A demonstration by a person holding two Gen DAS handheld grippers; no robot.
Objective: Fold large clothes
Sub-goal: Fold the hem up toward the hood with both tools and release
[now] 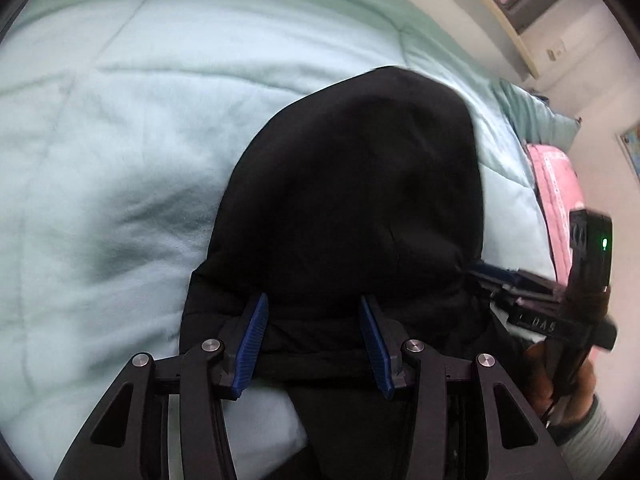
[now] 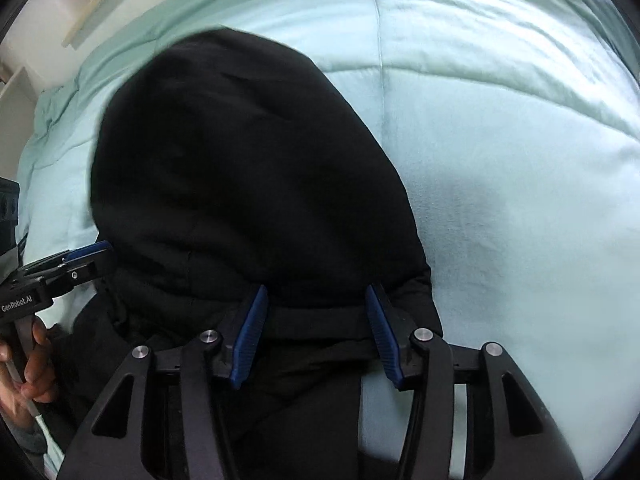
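A black hooded garment (image 1: 352,184) lies on the pale green quilt (image 1: 100,160) of the bed, hood outermost. The left hand-held gripper (image 1: 312,336) hovers at the hood's base, its blue pads spread apart and pinching nothing. Beside it, over the same edge of the garment, the right hand-held gripper (image 2: 316,332) is spread too, likewise empty.

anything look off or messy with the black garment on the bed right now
Nothing stands out. The black garment lies in a rounded folded bundle on the pale green comforter, with no spill or damage visible. Both tools hover open over its near edge.
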